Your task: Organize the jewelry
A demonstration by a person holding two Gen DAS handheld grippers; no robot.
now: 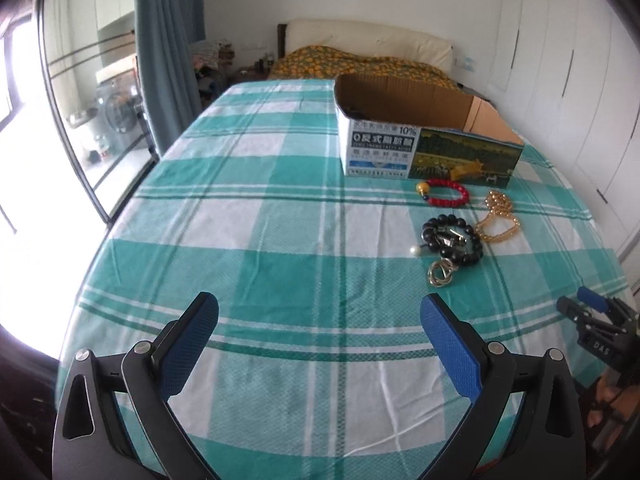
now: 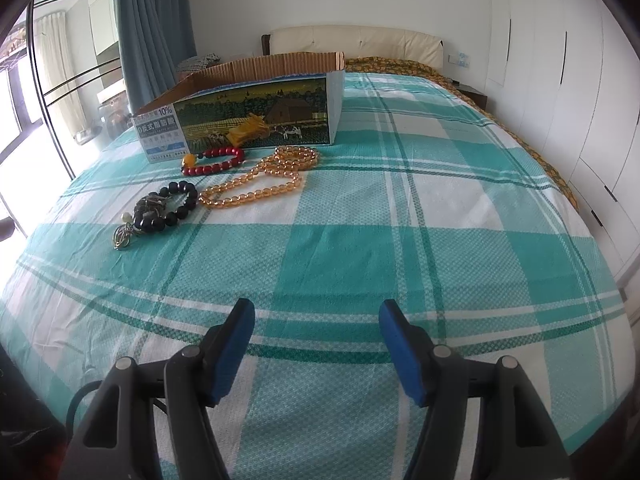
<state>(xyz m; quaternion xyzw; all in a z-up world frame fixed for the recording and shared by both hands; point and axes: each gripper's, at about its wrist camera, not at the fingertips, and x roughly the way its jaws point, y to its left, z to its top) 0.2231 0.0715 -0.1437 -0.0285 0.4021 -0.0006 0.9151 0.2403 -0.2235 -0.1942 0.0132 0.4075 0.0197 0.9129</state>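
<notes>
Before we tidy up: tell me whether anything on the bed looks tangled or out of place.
Yes. The black bead bracelet lies tangled with silver metal pieces and a small pearl. The amber necklace sprawls loose beside the red bracelet, all outside the cardboard box.

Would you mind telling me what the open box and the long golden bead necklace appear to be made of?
The box looks like corrugated cardboard: fluted brown edges, glossy printed outside. The necklace seems to be translucent amber beads, glass or plastic, since they glint; I cannot tell which.
</notes>
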